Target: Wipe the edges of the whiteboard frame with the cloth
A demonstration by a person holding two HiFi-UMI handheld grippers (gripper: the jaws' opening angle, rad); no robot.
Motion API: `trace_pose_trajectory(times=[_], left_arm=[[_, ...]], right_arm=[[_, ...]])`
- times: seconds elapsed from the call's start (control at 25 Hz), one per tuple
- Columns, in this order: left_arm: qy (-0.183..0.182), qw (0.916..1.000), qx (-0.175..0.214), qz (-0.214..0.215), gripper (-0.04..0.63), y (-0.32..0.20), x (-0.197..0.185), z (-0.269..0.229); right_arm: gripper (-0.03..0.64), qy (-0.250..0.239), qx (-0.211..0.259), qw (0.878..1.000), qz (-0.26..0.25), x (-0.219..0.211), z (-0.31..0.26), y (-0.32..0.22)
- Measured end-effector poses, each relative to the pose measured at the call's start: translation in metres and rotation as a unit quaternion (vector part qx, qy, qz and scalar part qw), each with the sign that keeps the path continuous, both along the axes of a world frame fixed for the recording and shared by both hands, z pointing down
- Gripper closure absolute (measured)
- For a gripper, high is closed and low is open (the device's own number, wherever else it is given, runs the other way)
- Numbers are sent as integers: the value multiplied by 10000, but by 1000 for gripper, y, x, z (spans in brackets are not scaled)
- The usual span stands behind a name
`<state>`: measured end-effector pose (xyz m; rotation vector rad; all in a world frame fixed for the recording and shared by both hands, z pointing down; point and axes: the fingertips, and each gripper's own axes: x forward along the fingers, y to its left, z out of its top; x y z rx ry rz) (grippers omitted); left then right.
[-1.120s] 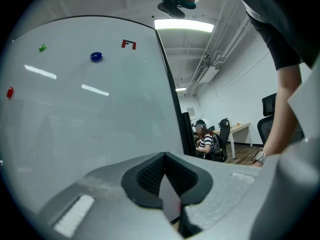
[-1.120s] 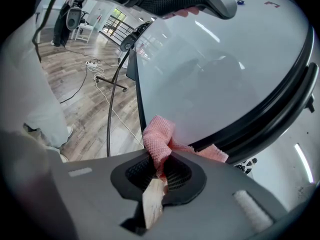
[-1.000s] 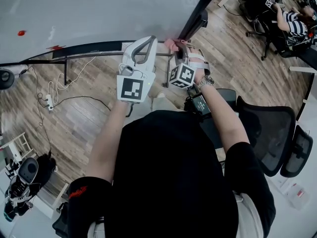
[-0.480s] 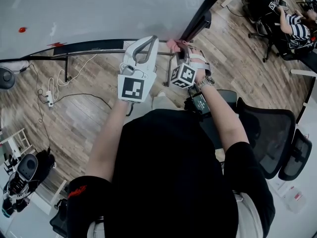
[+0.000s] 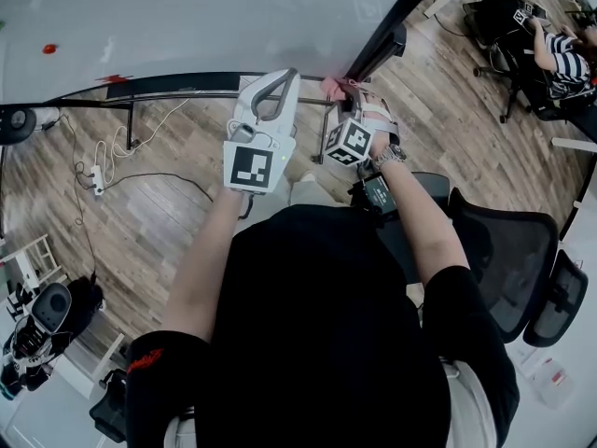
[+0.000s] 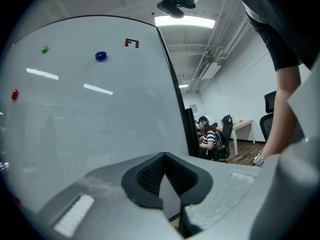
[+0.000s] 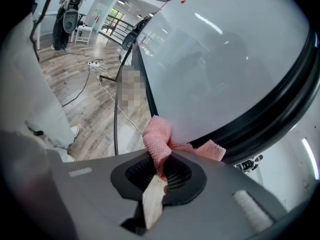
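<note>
At the lower right corner of the whiteboard (image 5: 233, 17), the head view gives us only a scrap of pink cloth (image 5: 329, 86) against the black frame (image 5: 187, 84), just ahead of the right hand-held gripper (image 5: 349, 96). The right gripper view tells us more: that hand-held gripper (image 7: 159, 170) pinches the cloth (image 7: 159, 136) between its jaws, and the bunched cloth touches the frame (image 7: 272, 111) where its two edges meet. The left hand-held gripper (image 5: 278, 82) is held just beside the right one, pointing toward the board's lower edge. In its own view we find this hand-held gripper (image 6: 165, 181) pressed together with nothing between its jaws. That view also shows us a green magnet (image 6: 45, 49), a blue magnet (image 6: 101, 56) and a red magnet (image 6: 14, 94) spread over the board, where the head view plainly shows just the red magnet (image 5: 48, 49). The head view alone shows a black office chair (image 5: 504, 250) on the wooden floor (image 5: 140, 231) at our right, and both it and the left gripper view catch a seated person (image 5: 560, 49) well apart from the board.
</note>
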<state>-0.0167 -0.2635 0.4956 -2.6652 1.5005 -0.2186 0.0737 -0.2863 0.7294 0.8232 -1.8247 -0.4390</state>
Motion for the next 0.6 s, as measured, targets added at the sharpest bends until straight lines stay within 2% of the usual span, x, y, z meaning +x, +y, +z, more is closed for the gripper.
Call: trace_pose_trajectory(times=[0.6], left_arm=[[-30,10000,-4,-58,594,8,-5,1]], right_arm=[[586,158,-178,9997,-9,5,16,5]])
